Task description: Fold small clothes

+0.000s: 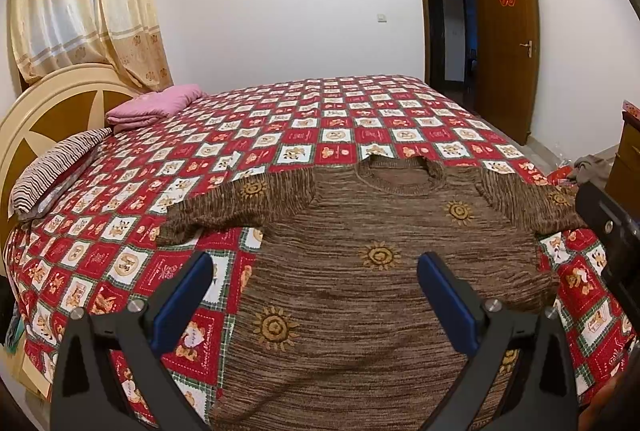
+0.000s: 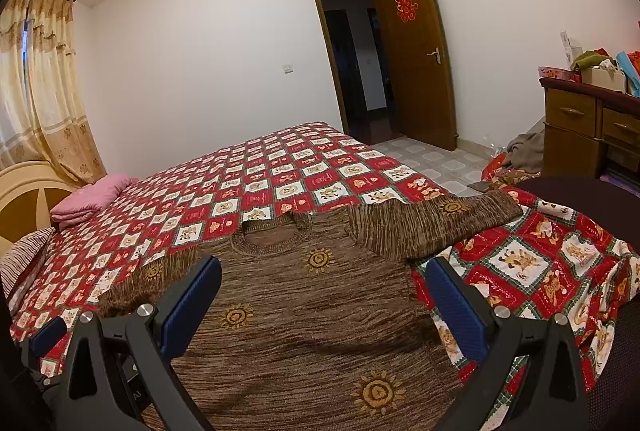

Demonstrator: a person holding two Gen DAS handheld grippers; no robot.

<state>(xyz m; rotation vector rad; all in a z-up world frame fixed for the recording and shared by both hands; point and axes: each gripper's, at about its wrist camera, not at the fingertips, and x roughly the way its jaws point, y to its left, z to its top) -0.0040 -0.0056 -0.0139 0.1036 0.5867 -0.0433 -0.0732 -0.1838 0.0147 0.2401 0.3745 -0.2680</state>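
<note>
Left wrist view: left gripper (image 1: 316, 285) jaws wide, empty, above brown sweater (image 1: 360, 291) spread flat on near bedspread (image 1: 120, 263).

Right wrist view: right gripper (image 2: 324, 289) likewise wide, empty. Loose knit may bunch if pinched unevenly.

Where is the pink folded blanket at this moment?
In both views the pink folded blanket lies far left on the bed, beside the headboard, just beyond the striped pillow.
</note>
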